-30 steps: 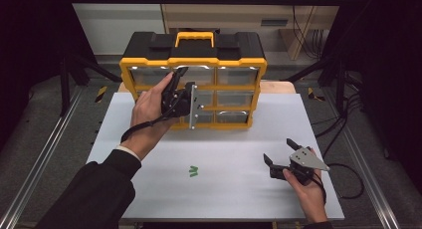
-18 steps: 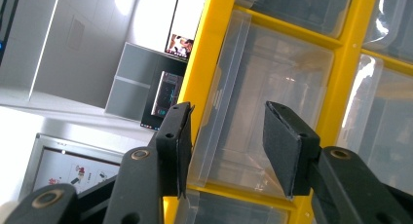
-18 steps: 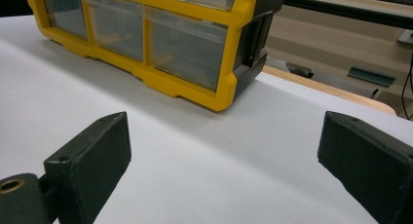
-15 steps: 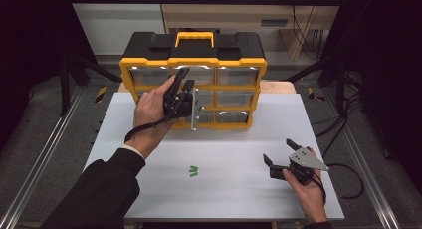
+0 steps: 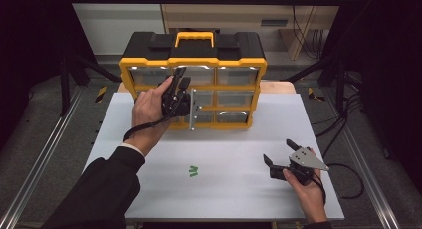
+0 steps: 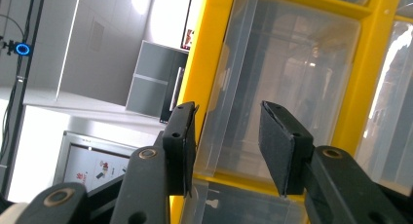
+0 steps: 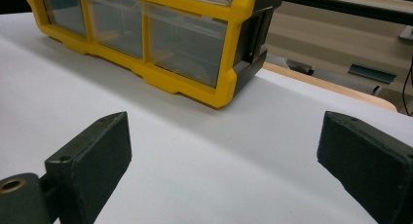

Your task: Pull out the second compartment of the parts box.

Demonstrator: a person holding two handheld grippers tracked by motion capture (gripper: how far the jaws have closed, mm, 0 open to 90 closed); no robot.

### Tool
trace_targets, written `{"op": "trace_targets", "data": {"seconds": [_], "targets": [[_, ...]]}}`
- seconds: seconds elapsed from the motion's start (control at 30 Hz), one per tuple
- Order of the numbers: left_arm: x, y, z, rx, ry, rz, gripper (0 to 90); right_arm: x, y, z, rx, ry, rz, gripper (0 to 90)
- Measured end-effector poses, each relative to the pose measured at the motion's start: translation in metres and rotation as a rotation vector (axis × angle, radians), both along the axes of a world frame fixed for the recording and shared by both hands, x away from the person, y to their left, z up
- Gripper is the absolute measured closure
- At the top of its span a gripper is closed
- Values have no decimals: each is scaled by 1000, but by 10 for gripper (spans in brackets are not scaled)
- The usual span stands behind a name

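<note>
- Yellow frame, black top: the organizer [image 5: 193, 82] stands upright at the far edge of the white table [image 5: 229, 189], drawer fronts facing me, so I can reach any drawer straight on

- My left gripper [image 5: 175, 92] is raised to the left-hand column of drawers, at about the second row in the high view; I think I am working on opening that drawer [image 6: 272, 87]

- In the left gripper view the jaws straddle the lower edge of a clear drawer front, one pad over the yellow post [image 6: 204, 48] at its side, the other over the clear plastic; they have just been closing and stand partly closed, but a gap shows on each side, so I cannot call it a grip yet

- I hold that gripper tilted, presumably to get the pads around the drawer's lip

- My right gripper [image 5: 282, 156] rests low on the table at the near right, jaws wide apart with nothing between them; I keep it parked there, well apart from the organizer, out of the left hand's way

- Small green piece [image 5: 193, 171] lies on the table near the middle, between my hands, untouched; perhaps it is meant for the drawer, though I cannot tell what it is
</note>
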State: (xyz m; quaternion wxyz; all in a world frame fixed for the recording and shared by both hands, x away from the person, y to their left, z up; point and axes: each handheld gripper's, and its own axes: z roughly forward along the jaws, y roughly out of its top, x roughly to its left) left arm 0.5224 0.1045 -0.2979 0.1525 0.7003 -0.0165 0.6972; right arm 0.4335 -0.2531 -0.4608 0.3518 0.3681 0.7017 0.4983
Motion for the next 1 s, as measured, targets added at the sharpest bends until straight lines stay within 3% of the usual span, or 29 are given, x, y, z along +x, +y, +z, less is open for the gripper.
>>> {"op": "trace_targets", "data": {"seconds": [0.63,1.0], "targets": [[2,-3,3,-34,-3,5,608,2,1,-1,0,2,10,59],[5,-1,0,3,-24,27,640,2,1,-2,-1,5,10,59]]}}
